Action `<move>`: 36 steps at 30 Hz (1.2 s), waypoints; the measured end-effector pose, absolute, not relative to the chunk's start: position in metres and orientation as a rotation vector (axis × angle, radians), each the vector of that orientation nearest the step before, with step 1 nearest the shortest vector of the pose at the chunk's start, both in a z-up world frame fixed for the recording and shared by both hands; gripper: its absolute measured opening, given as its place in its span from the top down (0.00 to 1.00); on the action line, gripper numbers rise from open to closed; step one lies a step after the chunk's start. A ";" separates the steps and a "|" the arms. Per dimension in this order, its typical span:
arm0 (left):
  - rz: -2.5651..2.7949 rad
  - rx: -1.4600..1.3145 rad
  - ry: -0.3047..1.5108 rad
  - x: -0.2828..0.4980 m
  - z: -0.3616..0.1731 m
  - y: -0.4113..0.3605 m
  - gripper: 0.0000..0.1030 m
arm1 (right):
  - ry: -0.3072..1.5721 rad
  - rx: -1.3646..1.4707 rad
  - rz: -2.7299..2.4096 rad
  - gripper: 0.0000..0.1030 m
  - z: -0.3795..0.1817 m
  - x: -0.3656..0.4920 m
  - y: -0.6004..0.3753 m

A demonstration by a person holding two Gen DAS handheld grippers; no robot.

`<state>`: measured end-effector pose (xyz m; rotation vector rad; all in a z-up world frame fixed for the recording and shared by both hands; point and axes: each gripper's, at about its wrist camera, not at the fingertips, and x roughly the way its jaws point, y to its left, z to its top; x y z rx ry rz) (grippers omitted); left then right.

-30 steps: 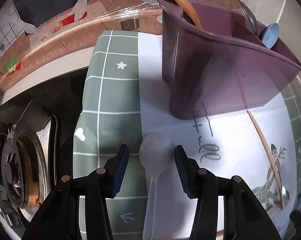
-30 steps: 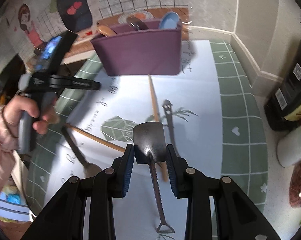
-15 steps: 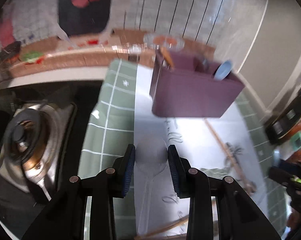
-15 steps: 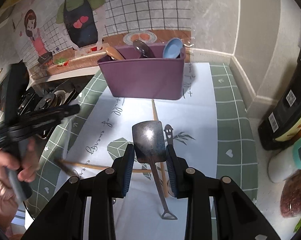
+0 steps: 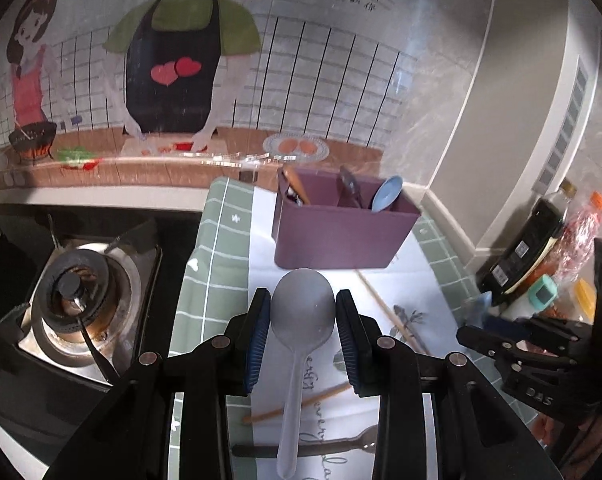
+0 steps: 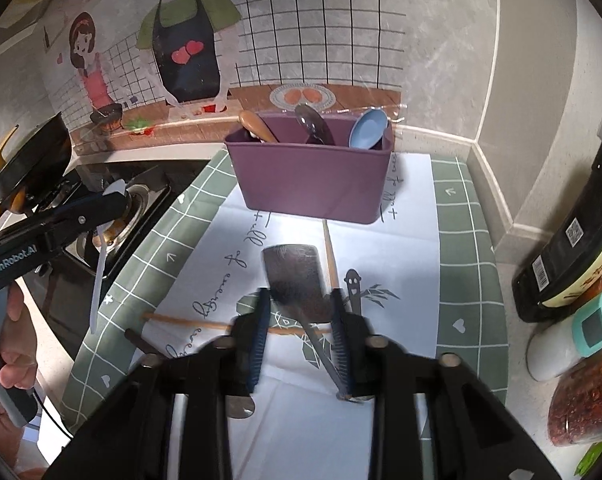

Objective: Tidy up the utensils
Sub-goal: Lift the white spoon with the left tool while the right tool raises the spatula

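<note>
Translucent rice paddle (image 5: 303, 312) is gripped by the left claw (image 5: 303, 332) at frame centre; metal spatula (image 6: 297, 284) is clamped by the right claw (image 6: 299, 332), below the purple caddy (image 6: 311, 184).

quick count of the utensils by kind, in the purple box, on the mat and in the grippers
spoons in the box: 3 (wooden, metal, blue)
rice scoop in left hand-held gripper: 1
spatula in right hand-held gripper: 1
chopsticks on the mat: 2
dark-handled cutlery on the mat: 2
total: 9
</note>
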<state>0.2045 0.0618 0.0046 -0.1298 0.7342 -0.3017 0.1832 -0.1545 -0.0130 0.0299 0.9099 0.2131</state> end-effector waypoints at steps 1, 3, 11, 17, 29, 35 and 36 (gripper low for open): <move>-0.311 -0.140 0.719 0.203 0.012 0.061 0.67 | 0.905 0.032 0.216 0.90 -0.009 0.184 -0.155; -0.345 -0.151 0.678 0.204 0.033 0.059 0.67 | 0.860 0.036 0.217 0.90 0.008 0.186 -0.157; -0.392 -0.171 0.545 0.216 0.096 0.058 0.67 | 0.782 -0.031 0.294 0.91 0.058 0.212 -0.173; -0.355 -0.194 0.643 0.225 0.063 0.063 0.67 | 0.965 -0.062 0.341 0.63 -0.012 0.242 -0.165; -0.287 -0.226 0.742 0.219 0.020 0.077 0.66 | 1.136 -0.214 0.266 0.59 -0.123 0.301 -0.127; -0.290 -0.237 0.746 0.218 0.019 0.079 0.67 | 1.148 -0.197 0.299 0.73 -0.115 0.296 -0.132; -0.292 -0.237 0.746 0.217 0.019 0.079 0.66 | 1.141 -0.189 0.299 0.73 -0.111 0.293 -0.134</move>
